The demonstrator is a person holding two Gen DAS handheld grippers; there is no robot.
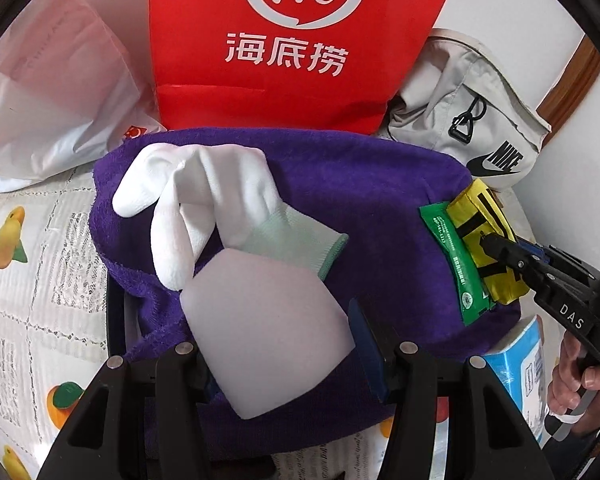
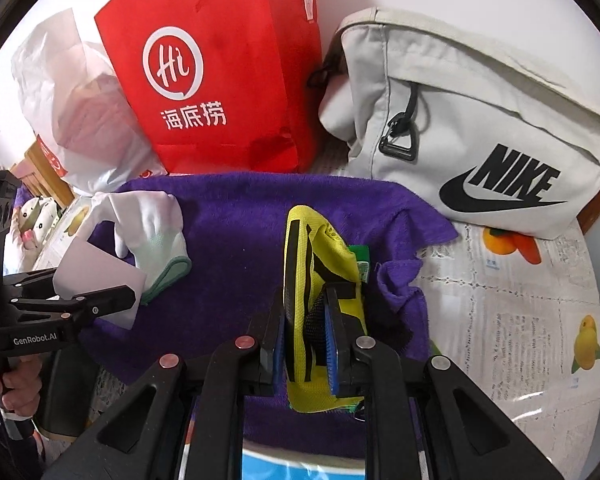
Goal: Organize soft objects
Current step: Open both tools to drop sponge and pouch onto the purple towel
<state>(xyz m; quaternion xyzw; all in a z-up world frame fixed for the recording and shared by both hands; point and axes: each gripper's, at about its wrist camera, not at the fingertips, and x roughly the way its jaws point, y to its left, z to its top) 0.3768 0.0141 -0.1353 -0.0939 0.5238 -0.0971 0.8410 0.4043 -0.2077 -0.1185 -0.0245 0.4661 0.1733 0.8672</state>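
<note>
A purple towel (image 1: 340, 184) (image 2: 252, 224) lies spread over a raised pile on the table. A white glove with a green cuff (image 1: 220, 200) (image 2: 152, 224) lies on its left part. A pale lilac sheet (image 1: 268, 328) (image 2: 100, 276) sits between the wide-apart fingers of my left gripper (image 1: 284, 344) (image 2: 96, 300); I cannot tell whether they clamp it. My right gripper (image 2: 306, 320) (image 1: 496, 248) is shut on a yellow pouch with black stripes (image 2: 316, 280) (image 1: 488, 232), over a green packet (image 1: 456, 264) (image 2: 360, 258) on the towel's right edge.
A red paper bag (image 1: 300, 40) (image 2: 220, 72) stands behind the towel. A white plastic bag (image 1: 52, 88) (image 2: 80, 112) is at the back left, a grey Nike bag (image 1: 480, 120) (image 2: 480, 128) at the back right. A blue-white box (image 1: 520, 364) sits under the towel. The tablecloth (image 2: 520, 320) has fruit prints.
</note>
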